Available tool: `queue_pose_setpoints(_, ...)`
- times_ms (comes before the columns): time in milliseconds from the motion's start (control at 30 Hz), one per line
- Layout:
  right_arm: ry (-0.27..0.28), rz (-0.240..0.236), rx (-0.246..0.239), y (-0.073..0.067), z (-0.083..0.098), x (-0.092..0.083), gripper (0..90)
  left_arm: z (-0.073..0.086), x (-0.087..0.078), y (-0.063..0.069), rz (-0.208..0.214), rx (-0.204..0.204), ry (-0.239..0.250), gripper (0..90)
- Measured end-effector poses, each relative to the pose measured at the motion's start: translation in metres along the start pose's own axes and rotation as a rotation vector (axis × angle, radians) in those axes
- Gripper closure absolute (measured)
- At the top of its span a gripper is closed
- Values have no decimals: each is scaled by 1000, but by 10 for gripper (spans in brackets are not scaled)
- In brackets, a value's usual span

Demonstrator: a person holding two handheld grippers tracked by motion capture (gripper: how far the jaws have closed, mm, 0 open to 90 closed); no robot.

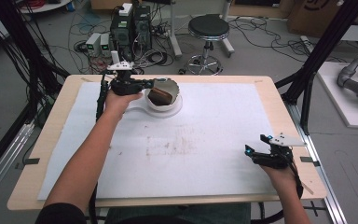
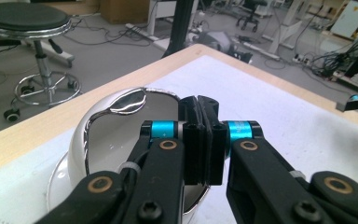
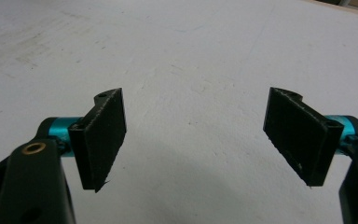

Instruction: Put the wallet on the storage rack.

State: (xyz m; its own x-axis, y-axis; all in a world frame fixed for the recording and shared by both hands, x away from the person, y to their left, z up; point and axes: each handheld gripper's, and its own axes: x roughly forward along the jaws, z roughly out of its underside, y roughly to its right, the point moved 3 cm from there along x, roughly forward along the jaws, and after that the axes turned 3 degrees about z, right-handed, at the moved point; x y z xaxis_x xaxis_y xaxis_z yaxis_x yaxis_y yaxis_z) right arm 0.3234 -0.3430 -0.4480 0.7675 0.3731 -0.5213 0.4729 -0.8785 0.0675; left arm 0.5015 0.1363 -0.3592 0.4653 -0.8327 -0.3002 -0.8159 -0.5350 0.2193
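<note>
A white cup [image 1: 164,94] with a shiny metal lining stands on a white saucer [image 1: 169,112] at the far left-centre of the table; something brown shows inside it. My left gripper [image 1: 154,84] is at the cup's left side, shut on its rim. In the left gripper view the two jaws [image 2: 199,106] are pressed together over the chrome rim, with the cup's white wall [image 2: 80,140] and the saucer [image 2: 58,183] below. My right gripper [image 1: 255,144] rests low at the front right of the table, far from the cup. Its jaws [image 3: 193,133] stand wide open over bare white mat.
A white mat [image 1: 191,144] covers most of the wooden table [image 1: 51,140]. Beyond the far edge stand a black stool [image 1: 208,29] and computer towers [image 1: 131,28] among floor cables. Black frame posts [image 1: 314,60] rise at both sides.
</note>
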Motion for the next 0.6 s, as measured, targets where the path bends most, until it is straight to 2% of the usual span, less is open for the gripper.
queue_pose_setpoints(67, 2, 2, -2, 1, 0, 0, 213, 0, 1, 0, -16, -16, 1, 725)
queue_pose_setpoints(100, 3, 1, -1, 1, 0, 0, 213, 0, 1, 0, -16, -16, 1, 705)
queue_pose_setpoints(133, 4, 0, 0, 1, 0, 0, 213, 0, 1, 1, -12, -4, -10, 705)
queue_pose_setpoints(400, 7, -3, -6, -1, -2, 0, 213, -3, -1, 9, -5, -1, -14, 608)
queue_pose_setpoints(600, 14, -7, -11, -2, -3, 1, 213, 0, -9, 20, 4, 17, -11, 520)
